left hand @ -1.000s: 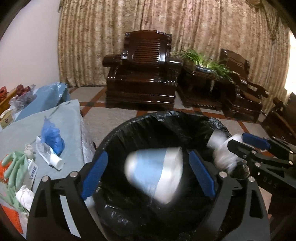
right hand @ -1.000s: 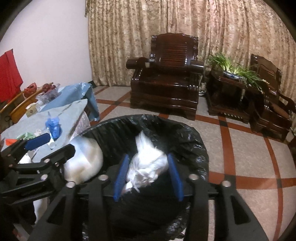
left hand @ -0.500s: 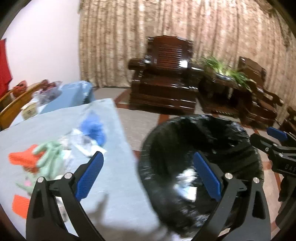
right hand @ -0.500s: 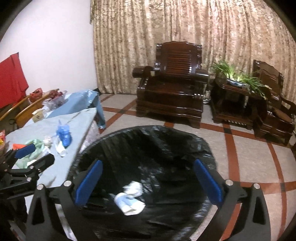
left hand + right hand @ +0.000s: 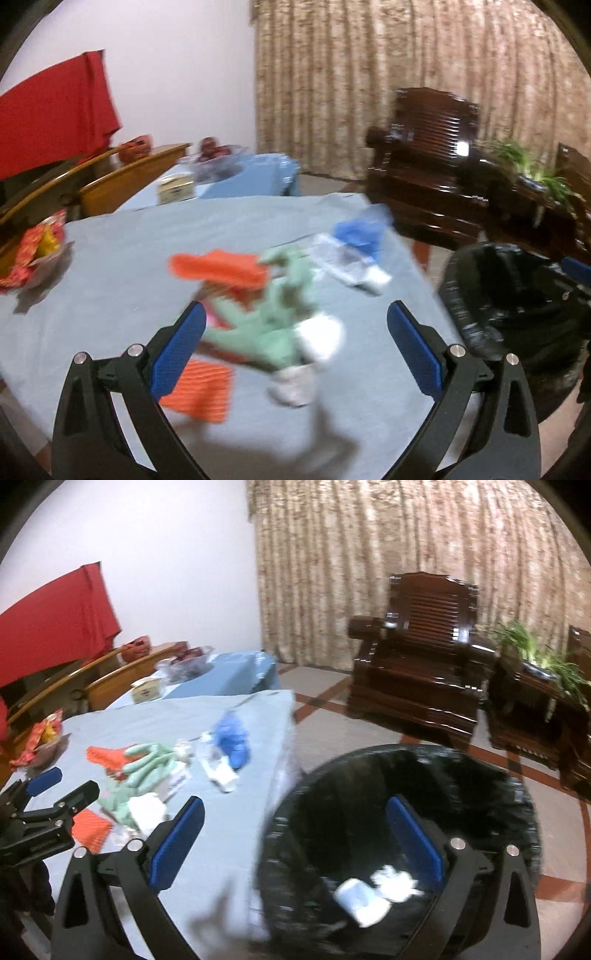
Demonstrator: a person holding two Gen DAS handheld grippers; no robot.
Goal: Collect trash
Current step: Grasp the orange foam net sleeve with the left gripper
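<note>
Two tools held wide open, nothing gripped | left tool (image 5: 295, 350) over counter (image 5: 122, 266) litter | right tool (image 5: 295, 838) at black bin (image 5: 399, 849)

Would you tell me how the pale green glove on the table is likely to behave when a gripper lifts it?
The green glove lies limp and crumpled, so it will probably droop. It looks thin, likely light. It overlaps the white wad, which may drag along.
</note>
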